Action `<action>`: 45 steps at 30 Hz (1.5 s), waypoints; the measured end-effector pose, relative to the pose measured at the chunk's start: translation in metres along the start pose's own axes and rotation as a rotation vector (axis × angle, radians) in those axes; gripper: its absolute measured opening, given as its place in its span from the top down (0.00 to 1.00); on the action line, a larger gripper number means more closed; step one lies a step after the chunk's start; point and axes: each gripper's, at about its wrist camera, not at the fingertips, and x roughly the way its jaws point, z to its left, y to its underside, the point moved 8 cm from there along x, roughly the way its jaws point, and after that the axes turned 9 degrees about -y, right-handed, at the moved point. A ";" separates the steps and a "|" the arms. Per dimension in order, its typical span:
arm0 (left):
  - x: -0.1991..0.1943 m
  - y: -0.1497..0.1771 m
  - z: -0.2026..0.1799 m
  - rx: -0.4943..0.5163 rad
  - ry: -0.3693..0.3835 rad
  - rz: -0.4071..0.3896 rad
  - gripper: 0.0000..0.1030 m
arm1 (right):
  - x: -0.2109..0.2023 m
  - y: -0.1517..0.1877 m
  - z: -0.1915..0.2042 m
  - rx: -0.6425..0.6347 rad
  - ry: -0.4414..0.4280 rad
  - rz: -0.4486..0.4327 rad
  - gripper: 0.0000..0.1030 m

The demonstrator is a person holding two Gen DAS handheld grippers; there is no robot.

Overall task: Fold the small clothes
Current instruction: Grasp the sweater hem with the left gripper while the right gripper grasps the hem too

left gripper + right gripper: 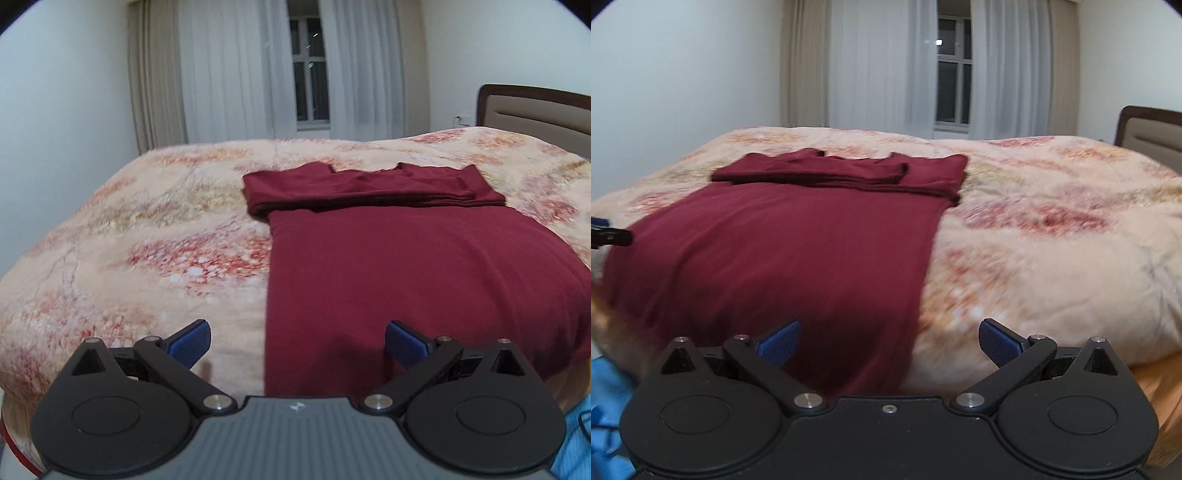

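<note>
Maroon shirt [406, 258] lies flat on the bed [129, 240], sleeves folded across its far end. Left tool [297, 345] and right tool [889, 343] both gape wide, empty. Only the right view shows the left tool's tip at its left edge; only the left shows a wall socket [463, 120].

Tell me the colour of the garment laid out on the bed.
Dark red, a plain maroon garment with no print, clearest in the right wrist view.
</note>
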 end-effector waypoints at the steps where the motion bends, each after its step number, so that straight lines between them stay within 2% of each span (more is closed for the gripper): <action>1: -0.007 0.002 -0.006 0.027 0.004 -0.020 0.00 | -0.004 0.004 0.007 -0.005 -0.017 0.002 0.01; 5: -0.028 0.010 -0.034 0.118 0.048 -0.074 0.00 | -0.003 0.019 0.028 -0.015 -0.087 0.048 0.01; 7: -0.033 0.014 -0.045 0.141 0.082 -0.081 0.00 | 0.001 0.024 0.027 0.039 -0.096 0.070 0.01; 10: -0.035 0.019 -0.058 0.168 0.109 -0.086 0.00 | 0.005 0.030 0.018 0.175 -0.125 0.085 0.08; 13: -0.039 0.022 -0.067 0.196 0.126 -0.095 0.00 | 0.010 0.036 0.008 0.298 -0.152 0.103 0.24; 14: -0.040 0.023 -0.070 0.205 0.130 -0.099 0.00 | 0.011 0.038 0.006 0.323 -0.156 0.115 0.38; 15: -0.042 0.024 -0.072 0.213 0.132 -0.103 0.00 | 0.011 0.040 0.006 0.338 -0.156 0.125 0.47; 17: -0.044 0.027 -0.077 0.224 0.139 -0.110 0.00 | 0.009 0.039 0.006 0.345 -0.151 0.127 0.73; 18: -0.046 0.029 -0.080 0.232 0.144 -0.109 0.00 | 0.006 0.037 0.006 0.350 -0.162 0.125 0.81; 19: -0.047 0.033 -0.083 0.242 0.149 -0.111 0.00 | 0.003 0.034 0.007 0.364 -0.185 0.117 0.83; 22: -0.053 0.040 -0.091 0.265 0.120 -0.149 0.00 | -0.011 0.021 0.008 0.438 -0.271 0.070 0.88; 26: -0.065 0.048 -0.107 0.315 0.089 -0.233 0.00 | -0.035 -0.010 0.006 0.619 -0.418 -0.034 0.89; 33: -0.070 0.065 -0.144 0.426 0.089 -0.297 0.00 | -0.066 -0.078 0.009 0.652 -0.492 -0.208 0.89; 37: -0.060 0.075 -0.168 0.541 -0.051 -0.365 0.00 | -0.073 -0.098 0.005 0.650 -0.502 -0.244 0.89; 41: -0.053 0.068 -0.170 0.547 -0.152 -0.408 0.00 | -0.075 -0.103 0.005 0.648 -0.502 -0.249 0.89; 43: -0.049 0.063 -0.163 0.536 -0.208 -0.414 0.00 | -0.077 -0.100 0.003 0.651 -0.502 -0.251 0.89; 45: -0.047 0.060 -0.154 0.514 -0.232 -0.407 0.00 | -0.079 -0.097 0.001 0.655 -0.499 -0.253 0.89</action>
